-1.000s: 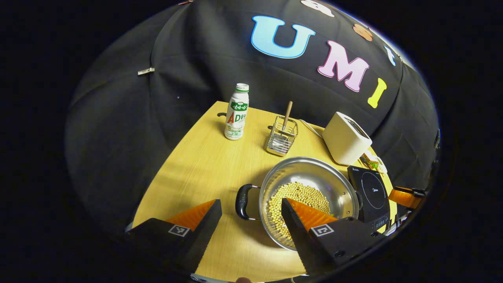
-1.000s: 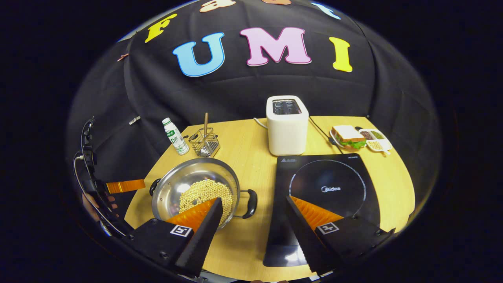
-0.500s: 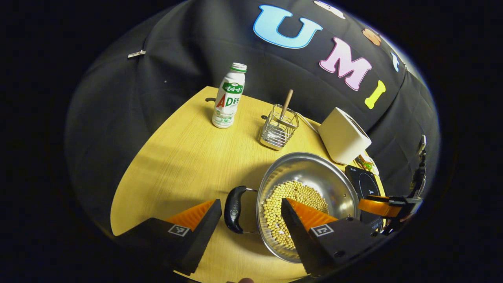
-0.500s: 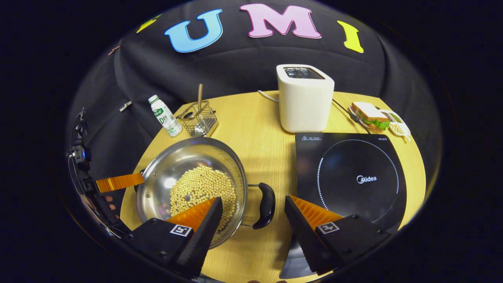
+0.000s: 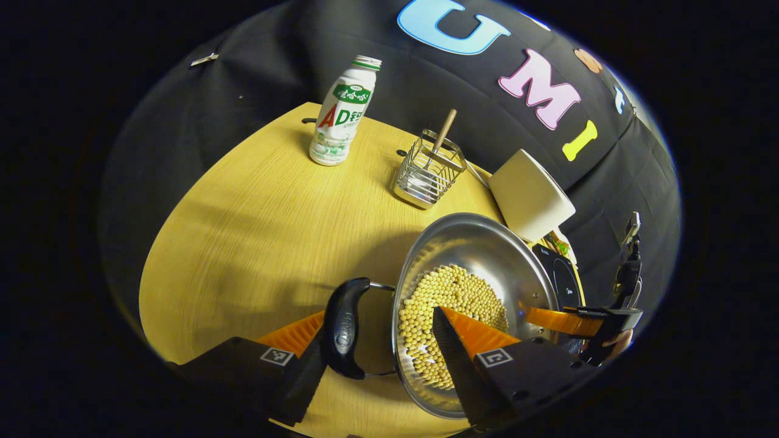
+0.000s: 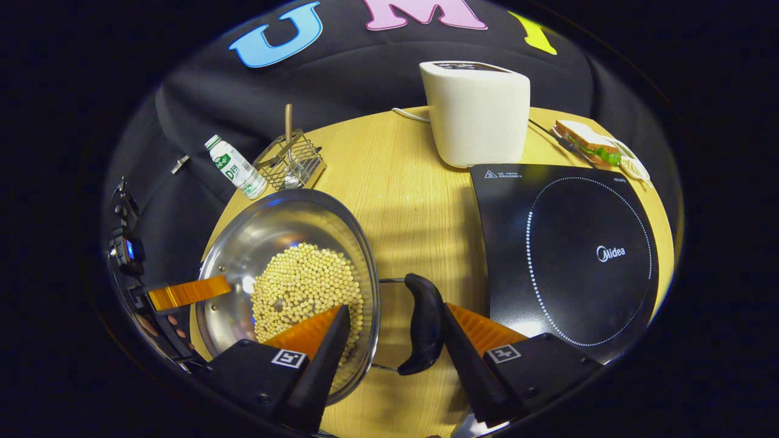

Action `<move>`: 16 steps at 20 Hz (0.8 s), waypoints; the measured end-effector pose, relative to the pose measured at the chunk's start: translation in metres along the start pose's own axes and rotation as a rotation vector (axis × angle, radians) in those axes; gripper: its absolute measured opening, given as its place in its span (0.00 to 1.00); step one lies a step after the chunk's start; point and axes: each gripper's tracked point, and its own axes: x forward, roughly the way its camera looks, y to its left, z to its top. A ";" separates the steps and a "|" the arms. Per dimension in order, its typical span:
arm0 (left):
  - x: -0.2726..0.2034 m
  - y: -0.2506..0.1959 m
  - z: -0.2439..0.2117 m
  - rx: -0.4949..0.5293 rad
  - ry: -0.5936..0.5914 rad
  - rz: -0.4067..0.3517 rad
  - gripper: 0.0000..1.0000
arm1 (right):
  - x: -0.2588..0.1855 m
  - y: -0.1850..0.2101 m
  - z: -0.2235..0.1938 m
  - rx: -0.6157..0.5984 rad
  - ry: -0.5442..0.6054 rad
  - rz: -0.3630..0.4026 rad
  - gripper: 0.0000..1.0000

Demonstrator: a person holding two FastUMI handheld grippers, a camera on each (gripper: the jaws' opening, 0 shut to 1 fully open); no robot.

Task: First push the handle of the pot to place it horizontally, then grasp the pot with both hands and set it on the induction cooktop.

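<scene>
You are bringing both hand-held grippers in closer than a moment ago: the left hand-held gripper (image 5: pixel 377 337) and right hand-held gripper (image 6: pixel 395 334) are each open, straddling a black handle (image 5: pixel 344 328) of the pot (image 6: pixel 286 274). Nothing is clamped yet. The pot, holding beans (image 6: pixel 304 286), is sitting mid-bench, beside the induction cooktop (image 6: pixel 572 249).

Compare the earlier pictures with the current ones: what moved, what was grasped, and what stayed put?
Both grippers came forward and down onto the pot. The left gripper now straddles its left handle, the right gripper its right handle; both are open, nothing gripped. Pot, induction cooktop, toaster and bottle stayed put.
</scene>
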 end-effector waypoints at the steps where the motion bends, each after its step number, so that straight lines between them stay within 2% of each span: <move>1: 0.003 0.001 -0.001 0.003 0.008 0.002 0.93 | 0.003 0.001 0.000 0.004 0.003 0.001 0.92; 5: 0.006 0.004 -0.004 0.012 0.028 -0.002 0.84 | 0.008 -0.004 -0.003 0.000 0.013 -0.024 0.85; 7: 0.008 0.006 -0.007 0.013 0.043 0.000 0.80 | 0.012 -0.008 -0.004 0.002 0.011 -0.044 0.77; 9: 0.009 0.011 -0.008 0.019 0.052 0.008 0.74 | 0.012 -0.008 -0.008 0.023 0.032 -0.040 0.60; 10: 0.009 0.013 -0.009 0.022 0.055 0.015 0.67 | 0.013 -0.008 -0.009 0.025 0.040 -0.041 0.67; 12: 0.010 0.015 -0.011 0.013 0.067 0.020 0.61 | 0.015 -0.010 -0.009 0.022 0.039 -0.042 0.65; 16: 0.009 0.016 -0.009 0.015 0.060 0.036 0.59 | 0.015 -0.008 -0.013 0.107 0.068 -0.016 0.62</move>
